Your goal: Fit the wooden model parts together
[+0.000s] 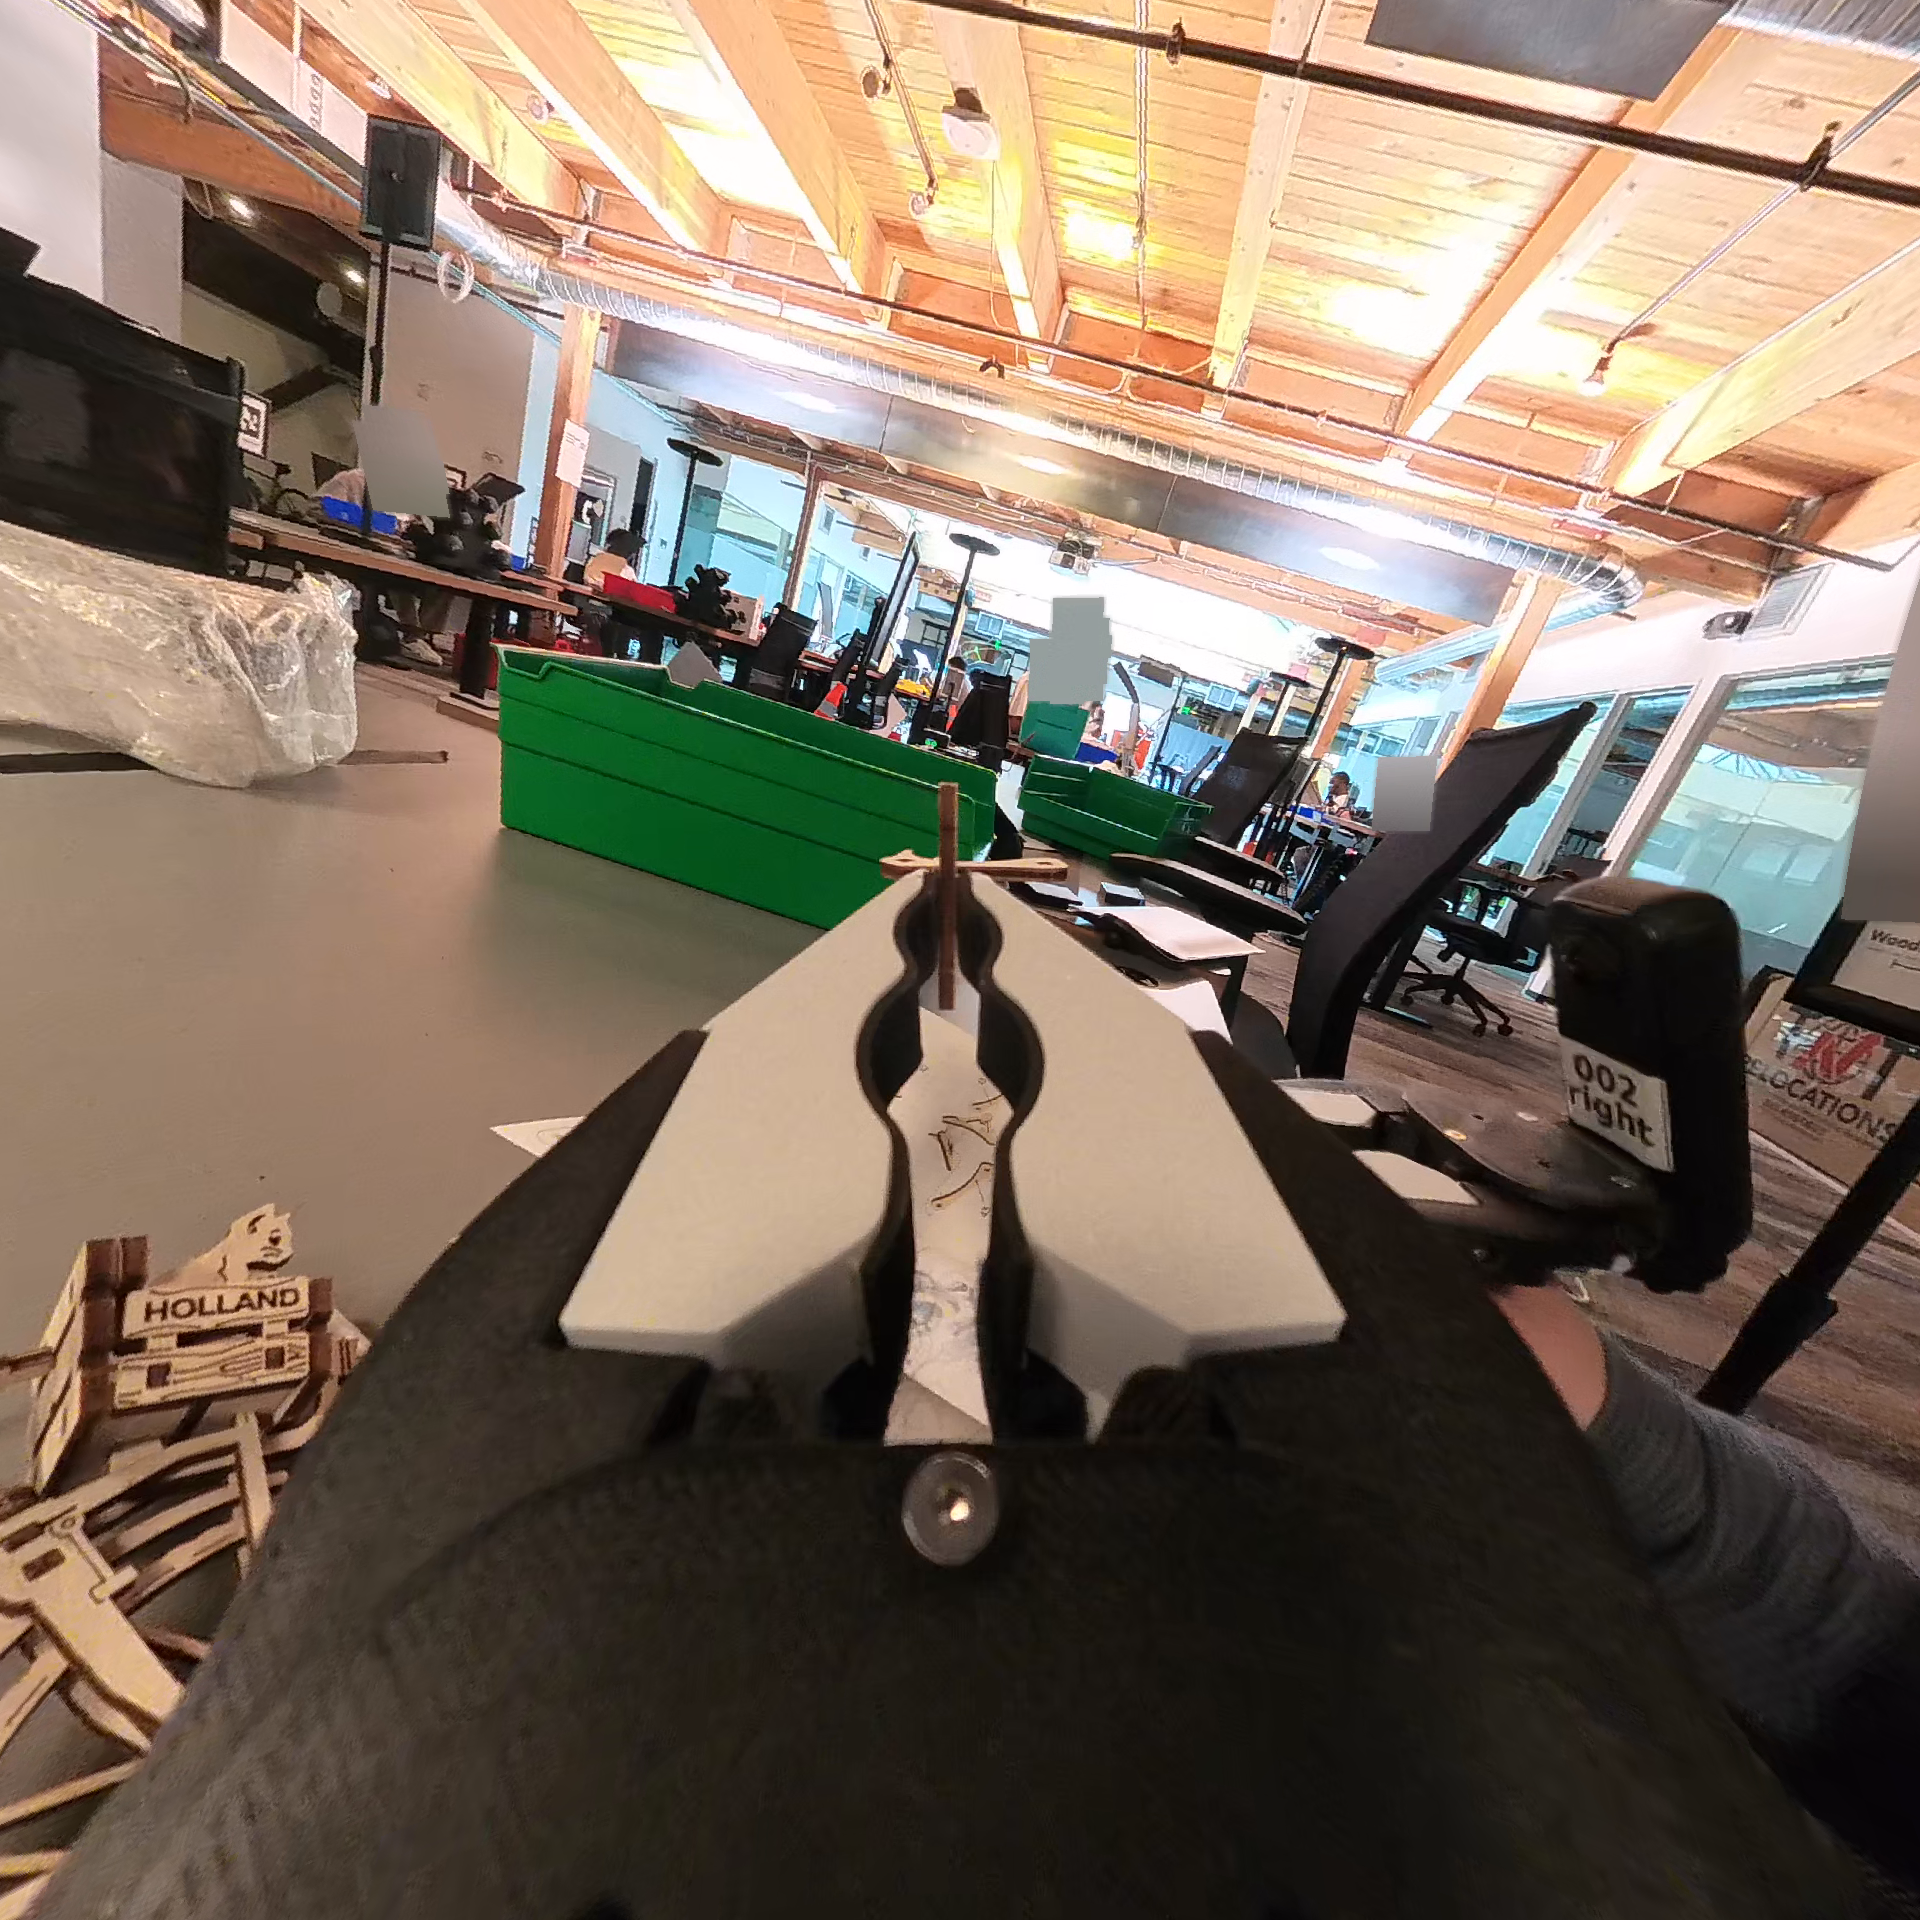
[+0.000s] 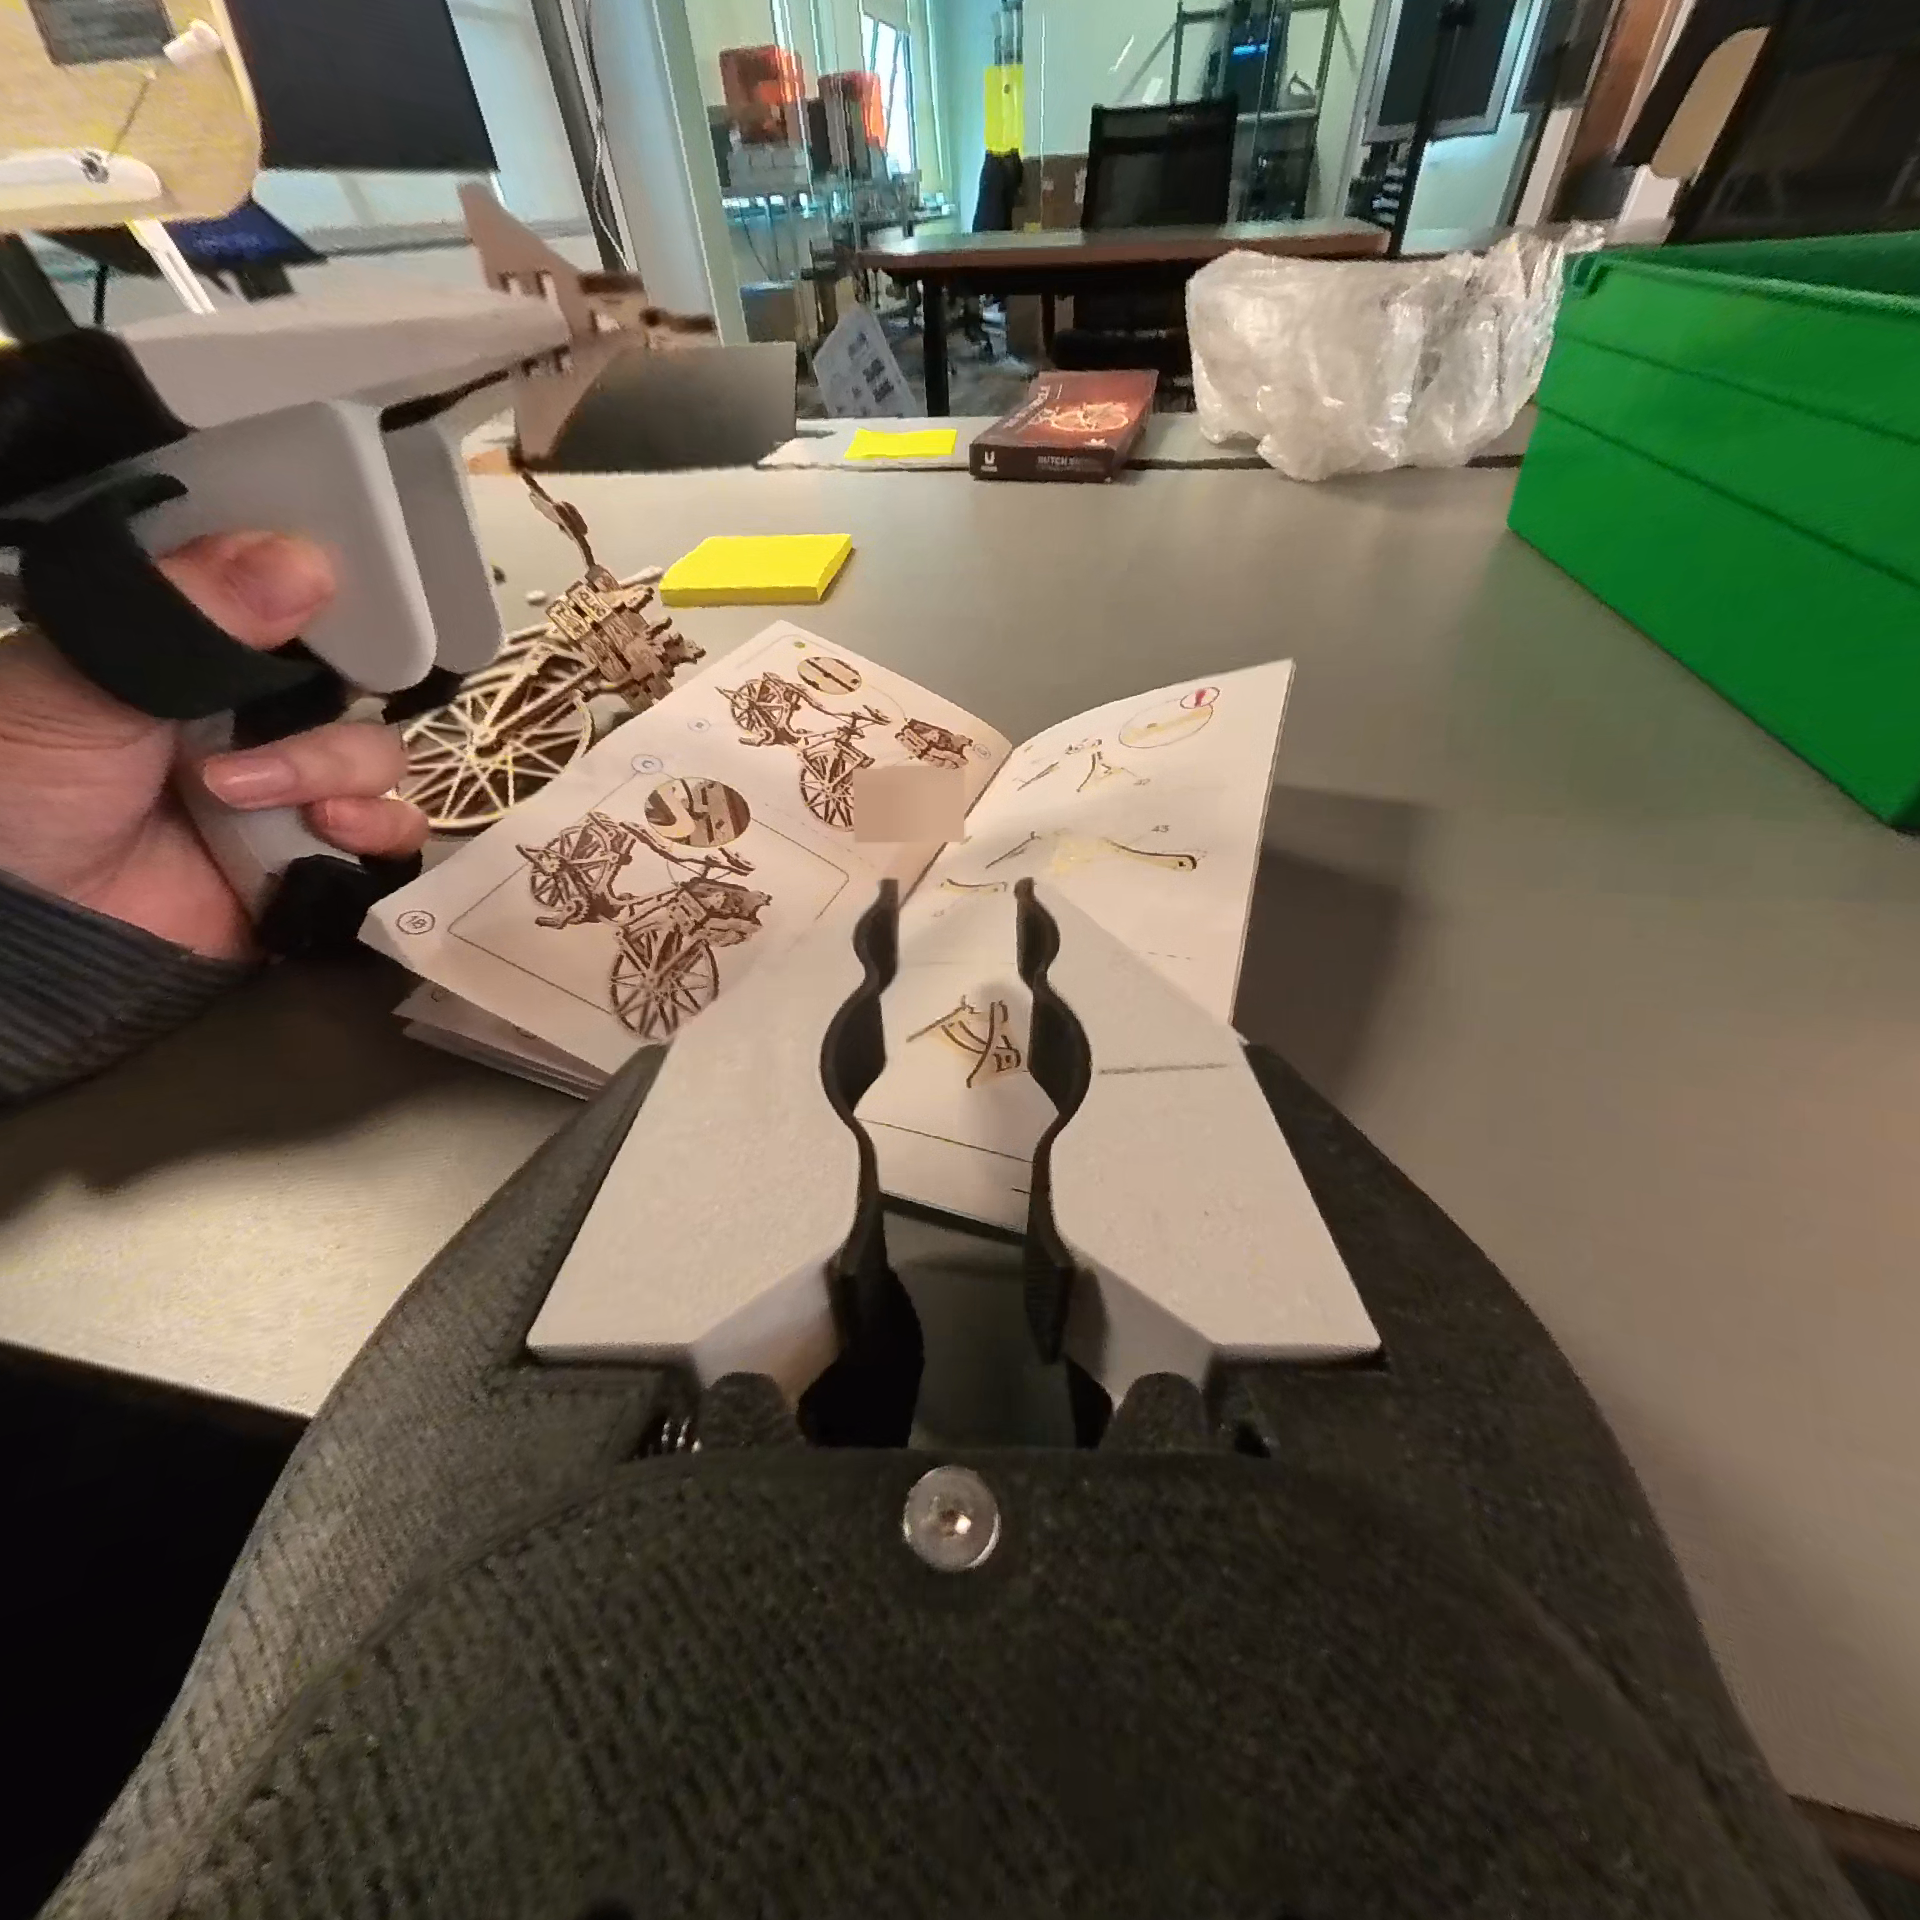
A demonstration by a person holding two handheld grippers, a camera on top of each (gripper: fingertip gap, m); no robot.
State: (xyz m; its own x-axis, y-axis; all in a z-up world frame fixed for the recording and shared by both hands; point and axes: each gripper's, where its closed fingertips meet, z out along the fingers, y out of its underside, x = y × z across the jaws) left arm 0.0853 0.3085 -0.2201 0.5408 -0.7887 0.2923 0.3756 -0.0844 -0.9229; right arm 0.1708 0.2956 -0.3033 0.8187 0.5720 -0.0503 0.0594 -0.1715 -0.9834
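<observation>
My left gripper is shut on a small wooden cross-shaped part, held upright above the grey table. A partly built wooden bicycle model lies at lower left in the left wrist view and also shows in the right wrist view, behind the left gripper's body. My right gripper is open and empty, hovering over an open instruction booklet. The right gripper's body shows at the right in the left wrist view.
Stacked green bins stand ahead of the left gripper and at the right in the right wrist view. A yellow sticky-note pad, a dark model box and a bundle of clear plastic wrap lie farther back. A black office chair stands beyond the table edge. There is about 12 centimeters between the tips of the two grippers.
</observation>
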